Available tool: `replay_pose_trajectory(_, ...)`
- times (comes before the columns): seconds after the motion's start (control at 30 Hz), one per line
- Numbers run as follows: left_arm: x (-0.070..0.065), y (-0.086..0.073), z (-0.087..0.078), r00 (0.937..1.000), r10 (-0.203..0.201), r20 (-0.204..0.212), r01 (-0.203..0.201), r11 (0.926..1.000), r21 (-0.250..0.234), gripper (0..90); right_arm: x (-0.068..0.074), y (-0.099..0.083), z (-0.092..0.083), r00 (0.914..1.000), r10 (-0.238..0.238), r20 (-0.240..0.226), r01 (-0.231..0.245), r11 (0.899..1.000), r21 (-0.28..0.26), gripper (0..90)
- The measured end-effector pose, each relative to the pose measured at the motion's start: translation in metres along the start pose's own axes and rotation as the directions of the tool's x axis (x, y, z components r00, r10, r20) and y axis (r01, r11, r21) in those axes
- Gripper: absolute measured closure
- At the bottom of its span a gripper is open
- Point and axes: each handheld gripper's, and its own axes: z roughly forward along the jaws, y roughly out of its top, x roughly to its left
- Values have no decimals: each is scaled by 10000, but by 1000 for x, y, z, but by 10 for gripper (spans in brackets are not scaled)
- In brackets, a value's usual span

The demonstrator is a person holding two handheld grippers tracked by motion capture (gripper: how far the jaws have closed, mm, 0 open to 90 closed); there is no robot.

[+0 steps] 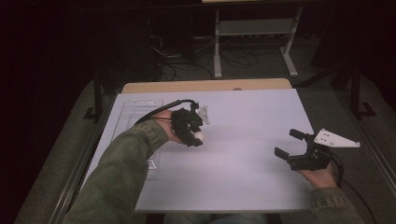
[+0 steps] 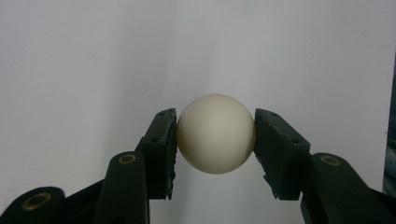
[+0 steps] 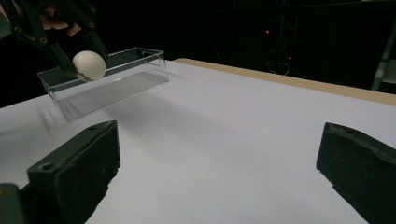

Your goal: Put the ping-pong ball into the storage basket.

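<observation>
A cream-white ball (image 2: pixel 215 133) sits clamped between the two black pads of my left gripper (image 2: pixel 215 140), held clear of the white table sheet. In the high view that left gripper (image 1: pixel 198 137) hangs over the left-middle of the table with the ball (image 1: pixel 199 136) at its tip. The right gripper view shows the same ball (image 3: pixel 89 65) raised in front of a clear plastic tray (image 3: pixel 140 53). My right gripper (image 1: pixel 289 143) rests near the table's right edge, its jaws wide apart and empty, also seen as the right gripper (image 3: pixel 219 154) over bare sheet.
The clear plastic tray (image 1: pixel 135 108) lies along the table's left side, behind and beside the left hand. A white sheet (image 1: pixel 243 140) covers the table, with a wooden strip (image 1: pixel 205 85) at the far edge. Beyond are a metal stand (image 1: pixel 254 28), cables and dark floor.
</observation>
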Motion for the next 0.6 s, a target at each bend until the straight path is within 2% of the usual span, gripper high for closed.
replay_pose_trajectory(0.23, -2, 0, -3, 9999, 84, 81, -84, 10000, -3, 505, 0, 0, 1, 10000, -29, -14, 30, 10000, 43, 0)
replay_pose_trajectory(0.6, -5, 6, -21, 9993, 364, -10, -364, 9993, -68, 505, 0, -1, 1, 10000, -22, 15, 21, 10000, 75, 0)
